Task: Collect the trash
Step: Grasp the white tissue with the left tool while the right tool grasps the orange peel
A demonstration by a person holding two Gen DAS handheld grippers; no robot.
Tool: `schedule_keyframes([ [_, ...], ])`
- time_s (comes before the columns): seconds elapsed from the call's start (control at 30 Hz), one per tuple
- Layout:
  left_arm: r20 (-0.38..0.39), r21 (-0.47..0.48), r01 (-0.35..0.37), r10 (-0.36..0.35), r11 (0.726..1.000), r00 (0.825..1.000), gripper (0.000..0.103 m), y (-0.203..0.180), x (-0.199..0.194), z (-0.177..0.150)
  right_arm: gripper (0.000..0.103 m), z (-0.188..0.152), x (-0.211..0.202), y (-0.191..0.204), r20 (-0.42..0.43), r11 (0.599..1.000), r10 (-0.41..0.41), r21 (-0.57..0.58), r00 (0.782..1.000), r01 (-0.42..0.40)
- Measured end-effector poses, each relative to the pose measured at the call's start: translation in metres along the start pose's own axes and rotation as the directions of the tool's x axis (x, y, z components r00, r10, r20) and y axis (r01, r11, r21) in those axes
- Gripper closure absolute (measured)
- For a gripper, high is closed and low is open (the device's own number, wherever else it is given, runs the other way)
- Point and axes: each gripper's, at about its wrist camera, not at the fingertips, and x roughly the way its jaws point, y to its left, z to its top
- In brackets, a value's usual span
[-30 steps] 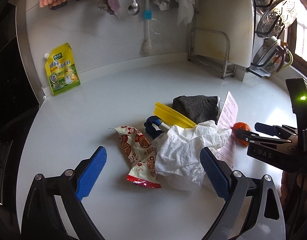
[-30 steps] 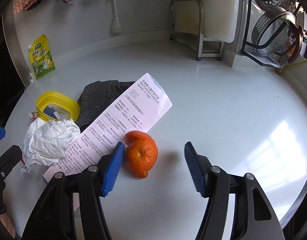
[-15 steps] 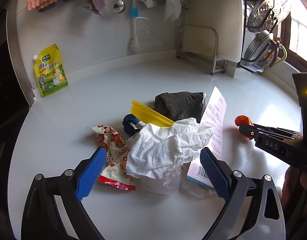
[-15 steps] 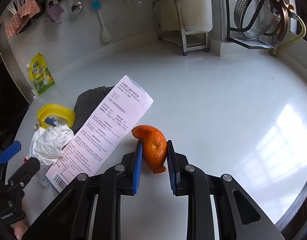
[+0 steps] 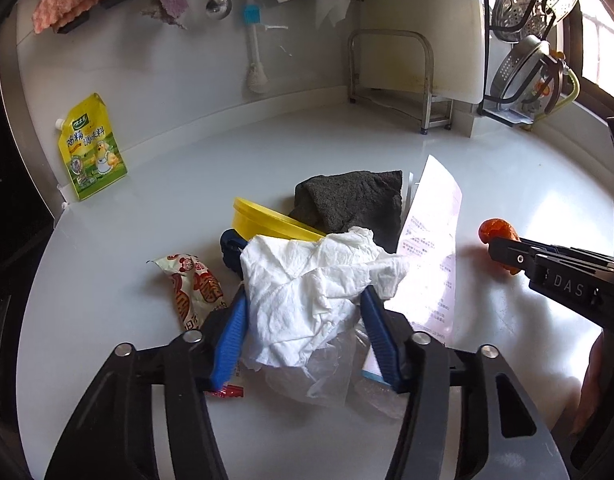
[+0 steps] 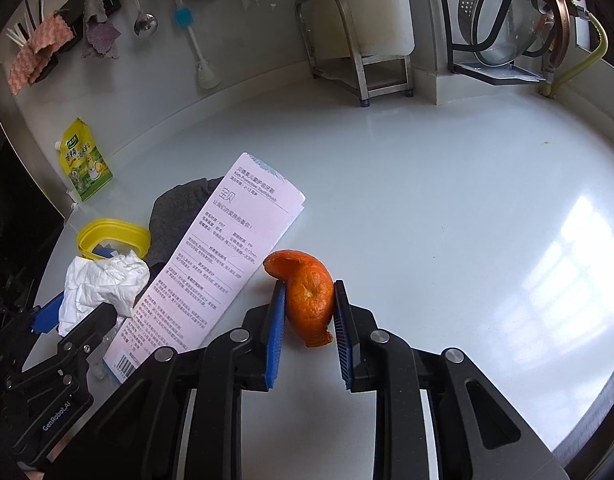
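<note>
My left gripper [image 5: 303, 312] is shut on a crumpled white tissue [image 5: 307, 280] with clear plastic film [image 5: 327, 376] under it. A red snack wrapper [image 5: 191, 288] lies just left of it. A long pink printed package card [image 5: 431, 264] lies to the right. My right gripper [image 6: 309, 300] is shut on an orange peel [image 6: 307, 292], which also shows in the left wrist view [image 5: 499, 236]. The tissue [image 6: 103, 284] and card [image 6: 215, 272] show left of the peel in the right wrist view.
A yellow plastic lid [image 5: 267, 220] and dark grey cloth [image 5: 351, 200] lie behind the tissue on the white counter [image 6: 447, 208]. A yellow-green pouch [image 5: 91, 152] leans on the back wall. A metal rack [image 5: 391, 76], cutting board and strainers stand at the back right.
My left gripper has moved forward and closed its pads onto the tissue. My right gripper closed on the orange peel half a second ago and still holds it.
</note>
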Motion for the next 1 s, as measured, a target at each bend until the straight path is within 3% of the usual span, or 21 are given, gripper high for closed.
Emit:
schedule_keyframes([
  [0.07, -0.001, -0.003, 0.009, -0.009, 1.0, 1.0, 0.065, 0.002, -0.002, 0.0, 0.08, 0.0, -0.001, -0.001, 0.004, 1.0, 0.0, 0.003, 1.0, 0.0],
  [0.27, 0.01, -0.012, 0.02, -0.02, 1.0, 1.0, 0.081, 0.007, -0.012, 0.004, 0.08, -0.001, -0.001, -0.001, 0.008, 1.0, -0.002, 0.004, 1.0, 0.002],
  [0.67, 0.033, -0.053, 0.025, -0.023, 0.998, 0.999, 0.081, 0.026, -0.037, 0.011, 0.08, 0.0, -0.006, -0.002, 0.026, 1.0, 0.004, 0.009, 1.0, -0.004],
  [1.0, 0.072, -0.032, -0.045, 0.047, 0.998, 0.996, 0.081, 0.032, -0.075, -0.007, 0.08, 0.0, -0.013, -0.001, 0.046, 1.0, 0.009, 0.013, 0.999, -0.009],
])
